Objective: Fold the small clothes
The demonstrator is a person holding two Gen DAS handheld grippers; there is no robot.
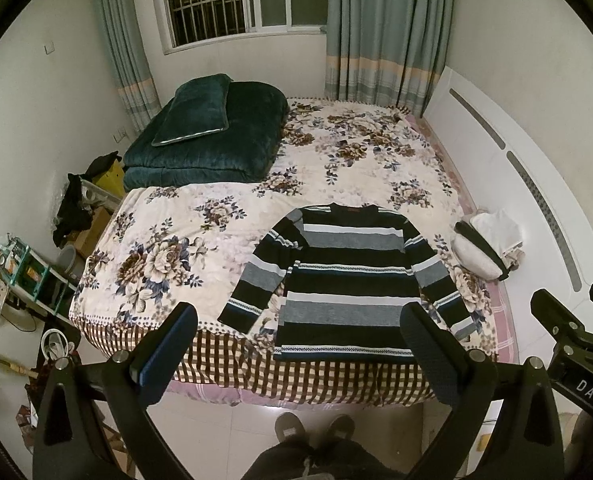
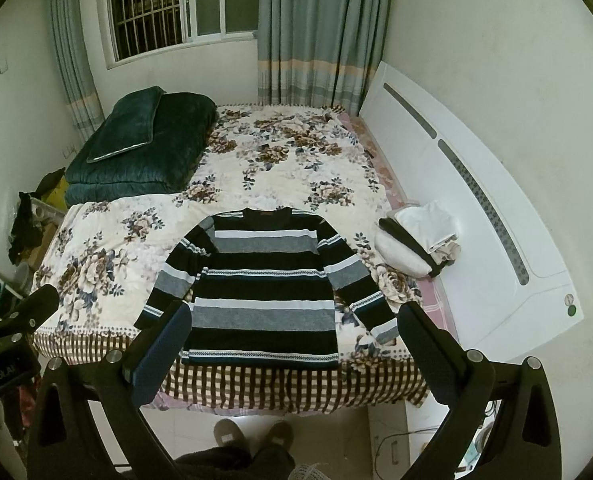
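A striped sweater [image 1: 344,280] lies flat on the floral blanket [image 1: 176,240] of the bed, close to the near edge where the person stands. Its hem almost reaches the checked border of the blanket. The collar points away toward the window, and both sleeves are spread out and angled down along the body. I think it is laid like this so that every part can be reached from the foot side and folded without moving it first.

The left gripper [image 1: 296,360] is held in the air above the floor and the bed edge, with its jaws spread wide and nothing between them. The right gripper [image 2: 292,356] is held the same way, jaws wide apart and empty. Neither touches the cloth. In each wrist view the sweater appears between the two fingers, so both tools seem to be aimed at it (the right one sits more toward the right sleeve side).

To the right of the sweater, near the white headboard [image 1: 536,208], there is a small pile of light clothes [image 1: 488,244] with a dark band across it; they may be pieces already folded, but I cannot be sure. A dark green folded quilt [image 1: 208,140] with a pillow [image 1: 194,110] on top rests at the far left corner, well apart from the work area.

In my judgement the folding of this sweater is not yet begun, and the first step would be to take one sleeve and bring it over the body.
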